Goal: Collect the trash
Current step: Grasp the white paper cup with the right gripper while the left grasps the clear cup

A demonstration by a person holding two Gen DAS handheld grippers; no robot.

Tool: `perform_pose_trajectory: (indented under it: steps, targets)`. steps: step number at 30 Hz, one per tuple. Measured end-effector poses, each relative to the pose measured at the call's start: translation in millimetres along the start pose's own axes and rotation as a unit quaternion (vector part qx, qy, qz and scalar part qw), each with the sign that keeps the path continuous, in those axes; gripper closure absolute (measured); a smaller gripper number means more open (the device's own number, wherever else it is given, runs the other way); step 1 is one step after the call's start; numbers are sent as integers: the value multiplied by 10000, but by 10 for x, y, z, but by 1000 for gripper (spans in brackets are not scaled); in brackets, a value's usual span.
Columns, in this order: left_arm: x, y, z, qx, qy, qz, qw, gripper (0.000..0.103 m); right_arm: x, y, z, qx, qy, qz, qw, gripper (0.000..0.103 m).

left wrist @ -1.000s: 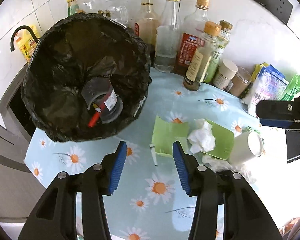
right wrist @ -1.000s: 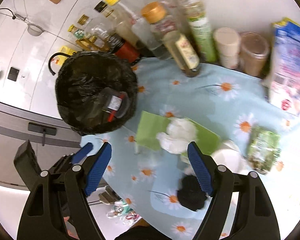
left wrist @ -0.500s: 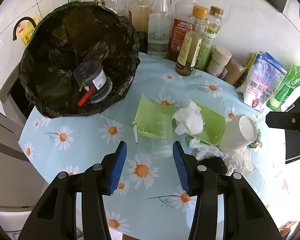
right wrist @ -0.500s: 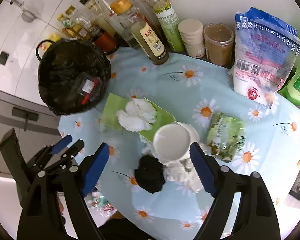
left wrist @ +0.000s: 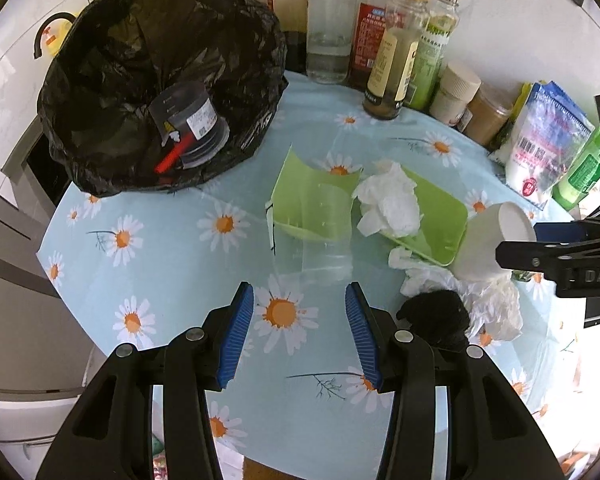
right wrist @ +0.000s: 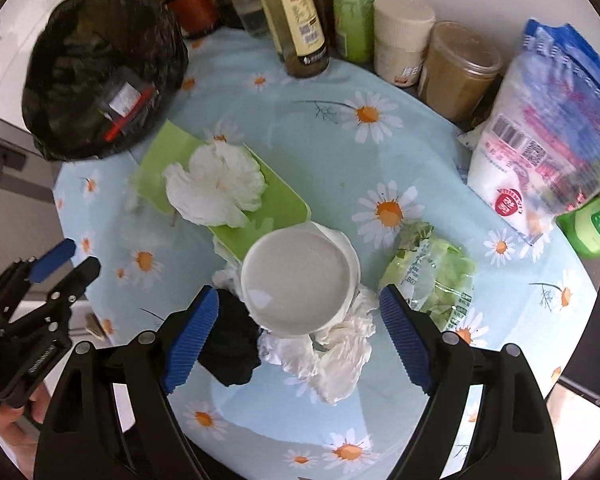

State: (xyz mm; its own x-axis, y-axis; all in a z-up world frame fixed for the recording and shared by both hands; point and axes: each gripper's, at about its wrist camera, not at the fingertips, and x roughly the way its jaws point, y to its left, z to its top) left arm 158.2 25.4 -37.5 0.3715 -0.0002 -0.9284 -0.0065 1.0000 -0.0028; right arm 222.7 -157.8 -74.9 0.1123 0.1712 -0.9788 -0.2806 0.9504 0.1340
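A black-bagged trash bin (left wrist: 160,76) (right wrist: 100,80) stands at the table's far left with a plastic container inside. A clear plastic cup (left wrist: 326,236) lies in front of a green tray (left wrist: 440,220) (right wrist: 276,204) holding crumpled tissue (left wrist: 388,200) (right wrist: 216,188). A white paper cup (right wrist: 298,280) (left wrist: 492,240) lies on its side over more tissue (right wrist: 332,356), beside a black wad (right wrist: 230,352) (left wrist: 436,320). My left gripper (left wrist: 300,320) is open and empty, short of the clear cup. My right gripper (right wrist: 298,320) is open, straddling the paper cup from above.
Sauce bottles (left wrist: 396,52), jars (right wrist: 456,68) and food bags (right wrist: 548,132) line the back wall. A green wrapper (right wrist: 432,276) lies right of the paper cup. The floral tablecloth (left wrist: 160,240) ends at the round table edge near both grippers.
My left gripper has pulled back from the bin toward the near table edge. My right gripper has moved right and down over the paper cup.
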Motion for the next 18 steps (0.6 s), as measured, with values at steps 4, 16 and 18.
perform_pose_trajectory:
  steps: [4, 16, 18]
  targets:
    - [38, -3, -38, 10, 60, 50, 10000, 57, 128, -24, 73, -2, 112, -65, 9999, 23]
    - [134, 60, -23, -90, 193, 28, 9998, 57, 159, -29, 56, -5, 212, 4, 9998, 50]
    - [160, 63, -3, -96, 216, 0, 9997, 57, 93, -34, 21, -5, 152, 32, 9999, 50]
